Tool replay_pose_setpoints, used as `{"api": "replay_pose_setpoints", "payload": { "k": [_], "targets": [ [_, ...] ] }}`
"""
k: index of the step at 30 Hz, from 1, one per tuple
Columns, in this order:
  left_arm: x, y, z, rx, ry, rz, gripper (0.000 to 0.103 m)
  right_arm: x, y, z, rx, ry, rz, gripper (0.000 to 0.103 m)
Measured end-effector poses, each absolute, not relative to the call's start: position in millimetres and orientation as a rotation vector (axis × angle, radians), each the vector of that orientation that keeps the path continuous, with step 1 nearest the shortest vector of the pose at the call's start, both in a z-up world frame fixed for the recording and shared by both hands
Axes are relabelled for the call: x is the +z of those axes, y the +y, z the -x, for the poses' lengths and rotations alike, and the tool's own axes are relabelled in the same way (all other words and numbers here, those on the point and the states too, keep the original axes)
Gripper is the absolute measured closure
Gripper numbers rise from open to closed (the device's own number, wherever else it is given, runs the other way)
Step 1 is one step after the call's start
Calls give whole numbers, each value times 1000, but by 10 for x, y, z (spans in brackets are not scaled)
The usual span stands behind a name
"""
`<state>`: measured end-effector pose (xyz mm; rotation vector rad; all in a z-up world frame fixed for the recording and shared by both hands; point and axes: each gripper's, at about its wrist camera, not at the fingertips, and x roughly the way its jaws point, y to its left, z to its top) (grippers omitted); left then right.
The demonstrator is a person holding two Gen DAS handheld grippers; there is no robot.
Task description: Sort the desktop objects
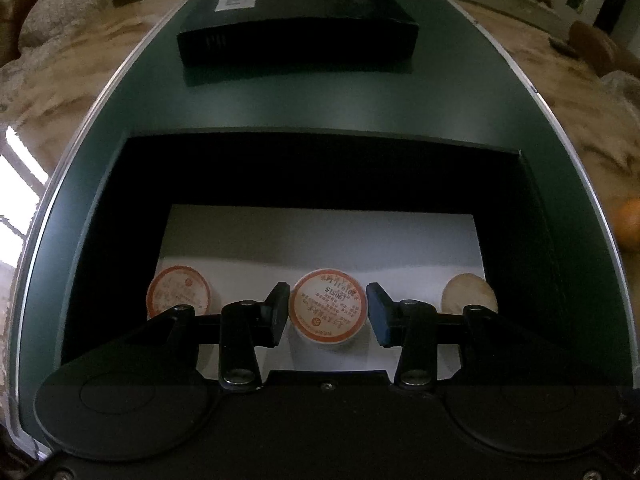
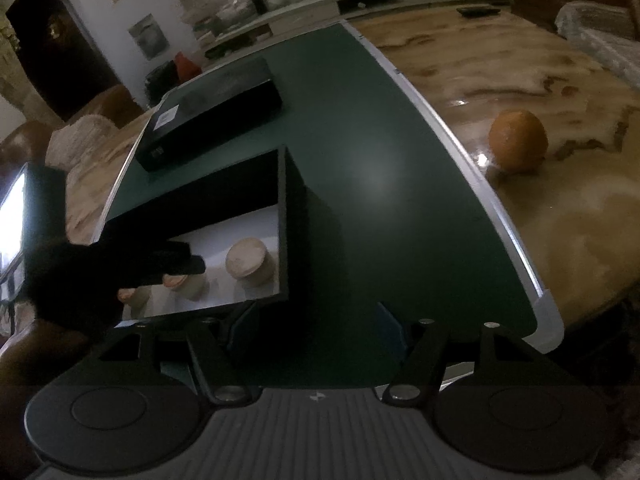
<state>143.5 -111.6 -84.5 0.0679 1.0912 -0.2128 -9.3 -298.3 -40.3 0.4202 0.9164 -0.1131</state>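
Black box: we take the open black cardboard box [image 1: 560,240] with its white floor as our landmark; it sits on a dark green mat [image 1: 320,108] on the glossy wooden tabletop [image 1: 60,92].
Held cup: a small round cup with an orange-rimmed printed paper lid [image 1: 327,306] stands upright at the near middle of the box floor.
Left hand-held gripper [image 1: 327,314]: clamped on that cup, one pad against each side. It is pitched steeply down into the box from the near edge.
Key relation: the cup lies straight ahead between these fingers. It is round and upright, so it has no long side to line up with.
Neighbours: a second orange-rimmed cup [image 1: 178,292] stands left of the held one and a plain beige-lidded cup [image 1: 470,294] right of it, each apart from the fingers.
Right hand-held gripper [image 2: 314,322]: its fingers are apart with nothing between them. It hangs over the mat just outside the box's right wall, so the left one is the nearer.
Beyond the box: a flat black closed carton with a white label [image 1: 296,28] lies on the mat, and a round orange fruit [image 2: 518,146] sits off the mat to the right.
Our judgement: this cup looks placed in its row, so letting go and lifting straight up comes next.
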Motion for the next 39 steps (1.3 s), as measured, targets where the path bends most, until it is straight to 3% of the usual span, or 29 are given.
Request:
{"api": "replay_pose_setpoints", "payload": {
  "k": [4,6,10,12,16,26,30,39],
  "targets": [
    [-869,-1122,-1420,-207,1085,-71,62,-410,-2954,88,-108,920,-416,35],
    [-884,-1115,-1421,-204,1087,-68,56,-405,-2944,90,-105,922,-413,35],
    [-830,-1103,-1361,-200,1074,-77,30,-362,-2908,119,-108,922,-398,33],
    [-746,-1073,-1313,-203,1063,-71,26,-323,-2873,132,-109,922,-386,28],
    [-492,-922,-1136,-168,1052,-63,1,-203,-2777,163,-104,908,-362,22],
    [-42,-202,-423,-21,1052,-81,0,95,-2292,213,-118,902,-260,6],
    [53,19,-218,-24,1107,-59,0,147,-2055,272,-131,922,-224,5],
    [318,284,227,-18,1033,-79,0,338,-1637,610,-131,892,-179,2]
  ]
}}
